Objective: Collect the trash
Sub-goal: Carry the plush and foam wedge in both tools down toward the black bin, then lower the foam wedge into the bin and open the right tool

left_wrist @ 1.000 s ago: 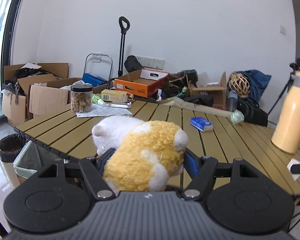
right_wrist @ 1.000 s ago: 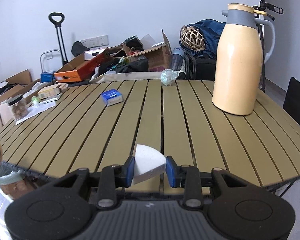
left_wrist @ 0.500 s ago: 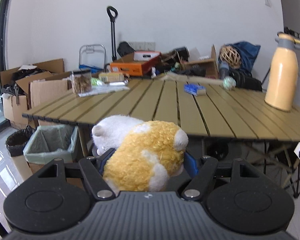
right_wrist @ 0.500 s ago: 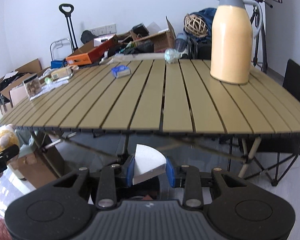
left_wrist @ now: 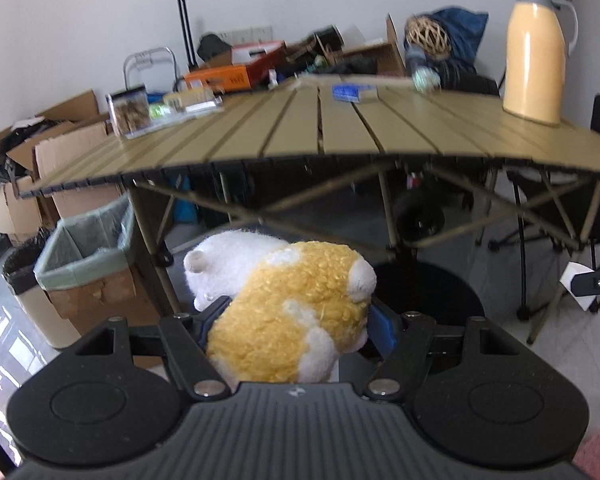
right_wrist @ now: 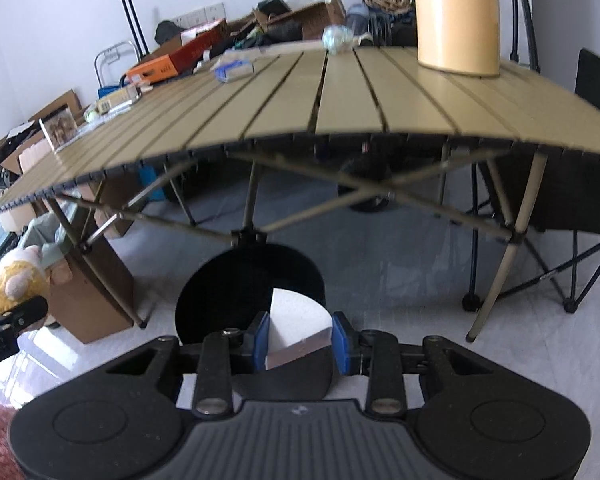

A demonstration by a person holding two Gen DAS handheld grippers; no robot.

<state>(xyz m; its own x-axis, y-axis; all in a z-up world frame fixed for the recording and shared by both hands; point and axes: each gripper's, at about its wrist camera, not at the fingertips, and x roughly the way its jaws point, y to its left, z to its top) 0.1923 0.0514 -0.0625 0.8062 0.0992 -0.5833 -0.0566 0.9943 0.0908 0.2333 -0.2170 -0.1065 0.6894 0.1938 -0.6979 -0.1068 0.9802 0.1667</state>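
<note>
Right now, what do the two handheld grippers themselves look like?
Both match: the left gripper and right gripper have matte black bodies with a ribbed grey centre panel, two round embossed discs, silver pivot screws on black linkage bars, and blue pads lining the jaws. No cables or sleeves show.

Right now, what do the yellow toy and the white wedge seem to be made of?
Yellow toy: plush fabric, curly matte pile, white patches; it bulges between the left gripper fingers. White wedge in the right gripper: probably foam, possibly sponge; matte, crisp cut edges.
</note>
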